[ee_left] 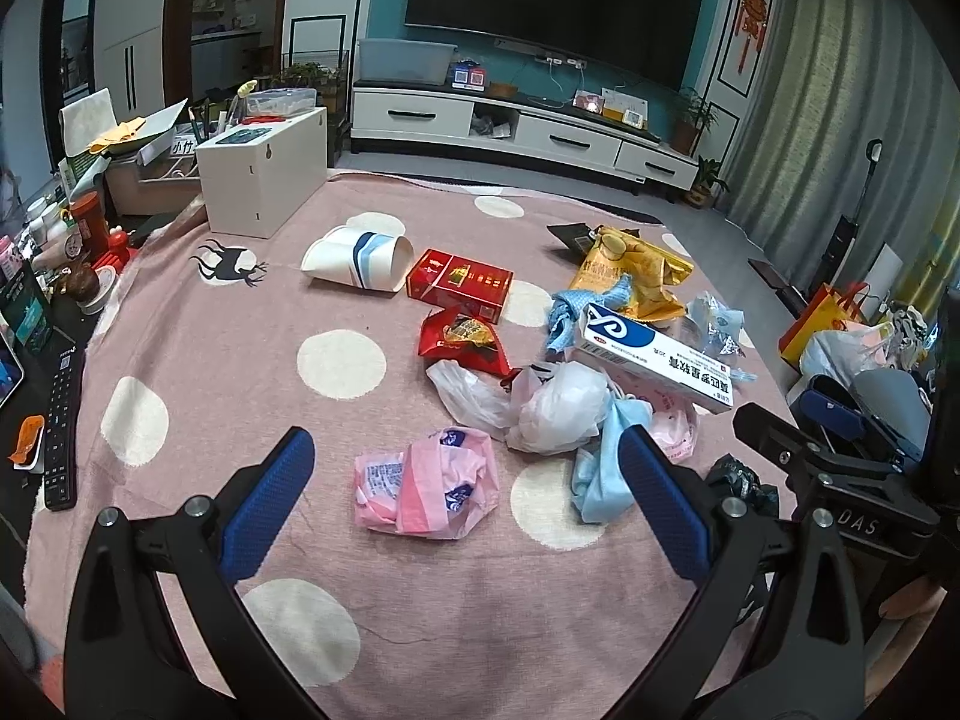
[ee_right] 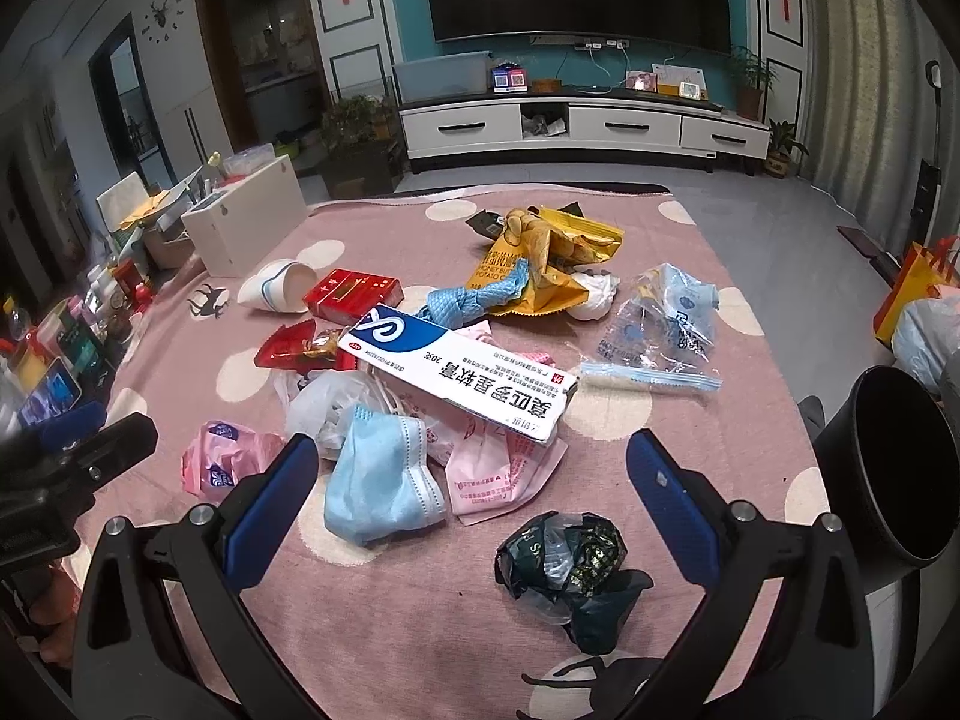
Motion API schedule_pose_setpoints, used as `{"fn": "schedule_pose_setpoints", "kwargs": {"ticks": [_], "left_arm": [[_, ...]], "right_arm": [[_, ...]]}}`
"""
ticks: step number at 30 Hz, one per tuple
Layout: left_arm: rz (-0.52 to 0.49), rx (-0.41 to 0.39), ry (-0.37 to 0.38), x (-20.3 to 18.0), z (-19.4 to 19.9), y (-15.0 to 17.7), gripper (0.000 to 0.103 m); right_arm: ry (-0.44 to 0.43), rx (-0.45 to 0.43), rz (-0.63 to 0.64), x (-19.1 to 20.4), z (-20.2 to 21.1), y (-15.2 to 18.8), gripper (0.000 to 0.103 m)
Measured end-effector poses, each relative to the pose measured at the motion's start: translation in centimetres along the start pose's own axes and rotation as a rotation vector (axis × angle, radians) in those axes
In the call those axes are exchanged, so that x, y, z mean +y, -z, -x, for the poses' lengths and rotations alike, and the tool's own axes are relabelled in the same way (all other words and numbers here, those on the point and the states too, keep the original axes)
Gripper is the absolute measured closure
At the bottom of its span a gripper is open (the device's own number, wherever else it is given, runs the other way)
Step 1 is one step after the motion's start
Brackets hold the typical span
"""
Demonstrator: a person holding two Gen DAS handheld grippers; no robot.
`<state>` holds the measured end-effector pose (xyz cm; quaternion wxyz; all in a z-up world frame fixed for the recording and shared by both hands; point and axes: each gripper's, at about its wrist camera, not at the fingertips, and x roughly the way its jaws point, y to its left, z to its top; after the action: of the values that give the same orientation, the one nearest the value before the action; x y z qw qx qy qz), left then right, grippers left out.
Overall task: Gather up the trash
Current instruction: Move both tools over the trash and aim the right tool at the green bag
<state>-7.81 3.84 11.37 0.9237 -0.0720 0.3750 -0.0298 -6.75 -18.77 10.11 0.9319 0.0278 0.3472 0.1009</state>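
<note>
Trash lies scattered on a pink dotted cloth. My left gripper is open and empty above a crumpled pink wrapper. My right gripper is open and empty, with a blue face mask and a dark green crumpled wrapper between its fingers. A white and blue medicine box lies on the pile, also in the left wrist view. Nearby are a red cigarette box, a paper cup, a yellow chip bag, a red snack wrapper and a white plastic bag.
A black bin stands at the table's right edge. A white box stands at the back left. A remote and clutter line the left edge. A clear plastic bag lies at the right. A TV stand is behind.
</note>
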Motion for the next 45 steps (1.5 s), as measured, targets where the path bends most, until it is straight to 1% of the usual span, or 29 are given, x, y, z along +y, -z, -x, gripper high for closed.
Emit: {"fn": "schedule_pose_setpoints", "kwargs": {"ticks": [39, 45], "left_arm": [[-0.012, 0.008, 0.015, -0.6, 0.2, 0.1, 0.003], [-0.019, 0.011, 0.025, -0.9, 0.2, 0.2, 0.002]], "right_arm": [[0.019, 0.002, -0.039, -1.1, 0.0, -0.1, 0.003], [0.020, 0.004, -0.045, -1.3, 0.0, 0.0, 0.006]]}}
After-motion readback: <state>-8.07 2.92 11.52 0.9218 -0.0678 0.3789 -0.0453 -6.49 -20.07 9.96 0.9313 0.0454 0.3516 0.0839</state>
